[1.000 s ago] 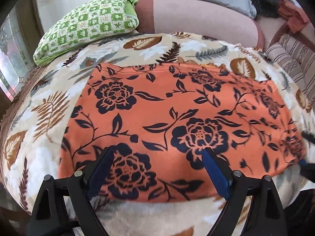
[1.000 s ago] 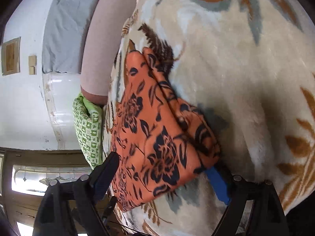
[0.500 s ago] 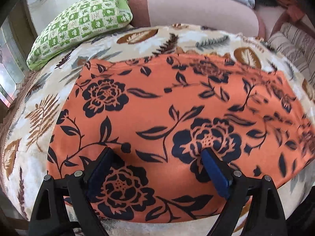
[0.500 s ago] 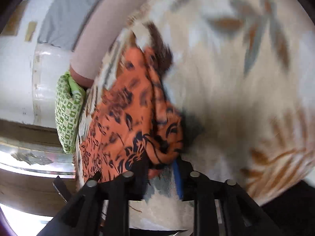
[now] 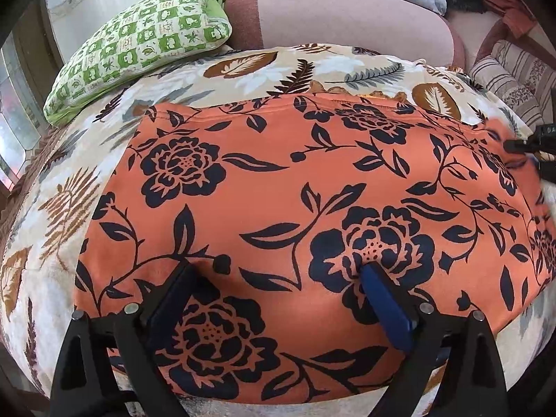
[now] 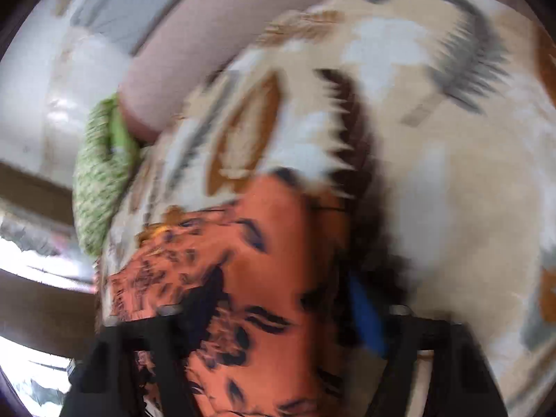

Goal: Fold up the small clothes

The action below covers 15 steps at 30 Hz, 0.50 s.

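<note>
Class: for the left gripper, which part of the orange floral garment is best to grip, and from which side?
Grip the orange floral garment at its near hem, coming from the near side. The cloth lies flat on the leaf-print blanket, so only an edge offers a lip. The left gripper hangs open above the middle, nothing to pinch there.

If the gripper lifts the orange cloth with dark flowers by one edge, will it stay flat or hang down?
The orange floral cloth would probably hang limp: it follows the rounded leaf-print blanket beneath it. It looks thin and light, dimpling where the left gripper presses on it. The right gripper is closing on a bunched edge, so it likely drapes easily.
</note>
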Tool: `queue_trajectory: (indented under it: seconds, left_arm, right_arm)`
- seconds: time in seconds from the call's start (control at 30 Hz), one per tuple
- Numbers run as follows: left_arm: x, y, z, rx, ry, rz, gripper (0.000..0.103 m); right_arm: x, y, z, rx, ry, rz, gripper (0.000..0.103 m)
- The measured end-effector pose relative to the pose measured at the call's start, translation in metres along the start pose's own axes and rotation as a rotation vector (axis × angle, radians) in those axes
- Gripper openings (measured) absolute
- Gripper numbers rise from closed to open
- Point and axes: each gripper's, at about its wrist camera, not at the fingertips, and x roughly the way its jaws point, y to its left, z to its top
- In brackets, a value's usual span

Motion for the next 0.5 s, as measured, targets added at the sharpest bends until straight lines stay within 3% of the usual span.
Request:
queue_trajectory:
  seconds: [0.1, 0.17, 0.27, 0.37, 0.43, 0.5]
  left_arm:
    - [0.002, 0.0, -0.002, 0.004, -0.011, 0.003, 0.1]
    - [0.002, -0.001, -0.002, 0.009, -0.008, 0.007, 0.1]
    - [-0.001, 0.003, 0.001, -0.005, 0.003, -0.005, 0.099]
    - [-0.014, 0.01, 0.004, -0.037, -0.037, -0.009, 0.099]
    - [-0.027, 0.019, 0.002, -0.066, -0.08, 0.005, 0.099]
    - [-0.024, 0.026, -0.001, -0.087, -0.06, 0.006, 0.099]
  right_arm:
    - [0.004, -0.02, 0.005, 0.067, -0.044, -0.065, 0.012]
    - [0.013, -0.039, 0.004, 0.143, -0.041, -0.042, 0.013]
    - [-0.004, -0.021, -0.001, 0.082, -0.063, -0.039, 0.019]
    - [-0.031, -0.014, -0.003, 0.086, -0.102, -0.097, 0.019]
    - [-0.053, 0.005, -0.013, 0.039, -0.139, -0.084, 0.019]
    - [-0.068, 0.022, -0.024, -0.005, -0.136, -0.03, 0.02]
